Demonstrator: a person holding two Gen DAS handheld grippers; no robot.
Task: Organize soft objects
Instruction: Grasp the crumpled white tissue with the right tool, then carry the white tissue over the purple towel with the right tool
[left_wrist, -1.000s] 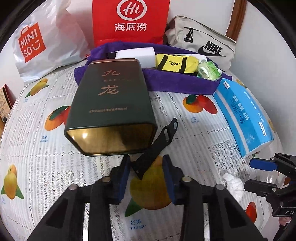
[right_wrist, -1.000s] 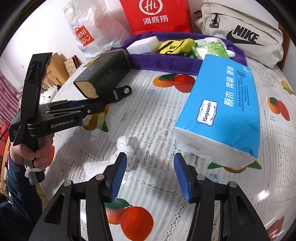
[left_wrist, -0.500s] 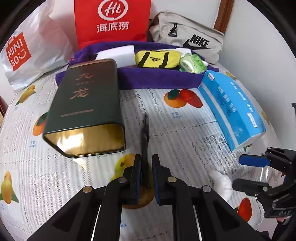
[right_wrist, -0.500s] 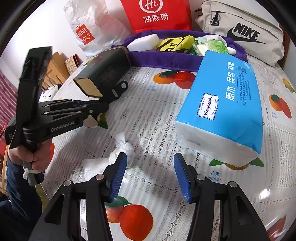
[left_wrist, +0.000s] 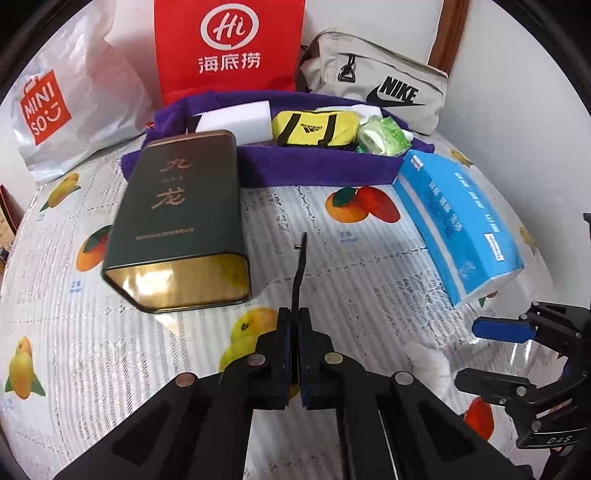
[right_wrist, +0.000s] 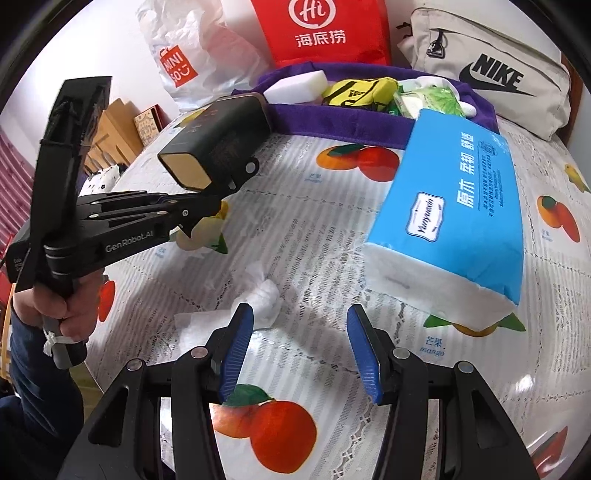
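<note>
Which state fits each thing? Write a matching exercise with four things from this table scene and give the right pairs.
Things:
1. left tongs
2. right tongs
3. yellow pouch
4. crumpled tissue

States:
A. lying loose on the tablecloth
B. open, holding nothing
C. inside the purple basket
D. shut on a black metal strip

Pairs: 1-D, 2-B, 3-C, 4-A

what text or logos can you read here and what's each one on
"MINISO": white plastic bag
"Hi 海底捞": red bag
"NIKE": grey pouch
"adidas": yellow pouch
"九龙": dark tin; its small line is unreadable
"Yunyuexin 原木": blue tissue pack
"GenRobot.AI": left hand-held gripper
</note>
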